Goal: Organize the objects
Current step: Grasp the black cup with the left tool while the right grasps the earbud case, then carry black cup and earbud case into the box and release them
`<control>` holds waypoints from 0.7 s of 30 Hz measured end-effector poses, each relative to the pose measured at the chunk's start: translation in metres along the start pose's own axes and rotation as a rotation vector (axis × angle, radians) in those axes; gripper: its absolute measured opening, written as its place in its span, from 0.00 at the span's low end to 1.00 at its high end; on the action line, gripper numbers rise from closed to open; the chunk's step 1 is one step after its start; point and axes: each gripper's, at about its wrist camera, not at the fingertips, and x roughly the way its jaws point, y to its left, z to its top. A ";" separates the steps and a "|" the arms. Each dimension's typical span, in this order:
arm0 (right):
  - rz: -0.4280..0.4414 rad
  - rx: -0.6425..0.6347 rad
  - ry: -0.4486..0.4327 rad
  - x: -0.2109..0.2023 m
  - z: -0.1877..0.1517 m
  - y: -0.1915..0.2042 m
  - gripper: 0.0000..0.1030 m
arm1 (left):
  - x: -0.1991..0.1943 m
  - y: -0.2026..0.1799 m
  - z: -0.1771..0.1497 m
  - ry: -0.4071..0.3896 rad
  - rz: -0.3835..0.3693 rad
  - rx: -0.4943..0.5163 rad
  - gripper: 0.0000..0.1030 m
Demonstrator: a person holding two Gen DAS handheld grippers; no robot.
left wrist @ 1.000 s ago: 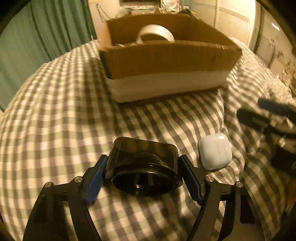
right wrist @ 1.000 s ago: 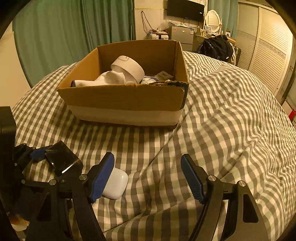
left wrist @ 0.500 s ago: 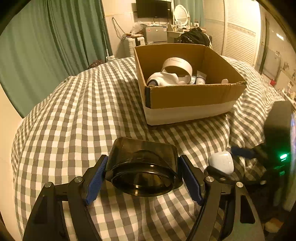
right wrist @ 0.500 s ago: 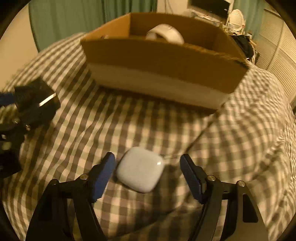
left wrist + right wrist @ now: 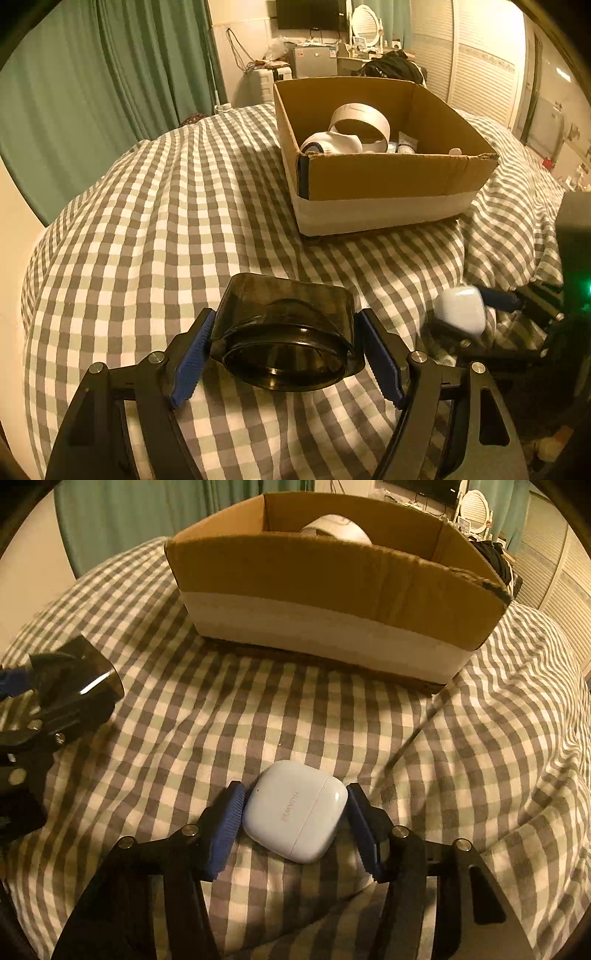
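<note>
lowered since before, right tool (image 5: 293, 827) is closing around earbud case (image 5: 295, 810); left tool (image 5: 284, 349) clamps dark cup (image 5: 286, 332).

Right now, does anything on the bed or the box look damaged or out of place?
Only the cardboard box: its near rim is torn and ragged at the right corner. Nothing is spilled. The white earbud case lies intact on the checked cover.

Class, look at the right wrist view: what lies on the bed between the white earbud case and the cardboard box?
Only bare checked bedspread lies between earbud case and cardboard box.
</note>
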 end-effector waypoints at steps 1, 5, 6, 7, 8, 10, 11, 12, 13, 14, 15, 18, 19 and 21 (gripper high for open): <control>-0.005 0.003 -0.010 -0.004 0.000 -0.002 0.54 | -0.001 -0.001 -0.002 0.003 -0.005 0.001 0.76; -0.013 0.006 -0.055 -0.024 -0.001 -0.007 0.54 | -0.010 -0.006 -0.010 0.005 0.001 0.014 0.76; -0.015 0.006 -0.063 -0.028 -0.001 -0.008 0.54 | -0.013 -0.007 -0.011 0.003 0.002 0.017 0.76; -0.016 0.007 -0.074 -0.033 -0.002 -0.009 0.54 | -0.017 -0.009 -0.012 -0.001 0.003 0.020 0.76; -0.015 0.009 -0.082 -0.038 -0.002 -0.011 0.54 | -0.019 -0.009 -0.011 -0.004 0.003 0.021 0.76; -0.010 0.018 -0.102 -0.050 -0.004 -0.012 0.54 | -0.026 -0.011 -0.009 -0.015 0.000 0.021 0.76; -0.006 0.020 -0.111 -0.057 -0.004 -0.014 0.54 | -0.031 -0.012 -0.007 -0.024 -0.004 0.022 0.76; -0.005 0.021 -0.126 -0.065 -0.008 -0.013 0.54 | -0.035 -0.013 -0.005 -0.032 -0.009 0.022 0.76; -0.007 0.019 -0.134 -0.069 -0.007 -0.012 0.54 | -0.039 -0.013 -0.003 -0.039 -0.013 0.023 0.76; -0.007 0.016 -0.143 -0.074 -0.005 -0.011 0.54 | -0.044 -0.015 0.001 -0.050 -0.020 0.026 0.76; -0.007 0.015 -0.155 -0.078 -0.003 -0.010 0.54 | -0.049 -0.016 0.004 -0.061 -0.026 0.030 0.76; 0.004 0.026 -0.200 -0.100 0.005 -0.018 0.54 | -0.059 -0.019 0.016 -0.092 -0.039 0.036 0.76; 0.005 0.026 -0.213 -0.107 0.008 -0.021 0.54 | -0.063 -0.020 0.021 -0.105 -0.042 0.038 0.76; -0.002 0.023 -0.239 -0.116 0.017 -0.021 0.54 | -0.070 -0.020 0.033 -0.134 -0.041 0.042 0.76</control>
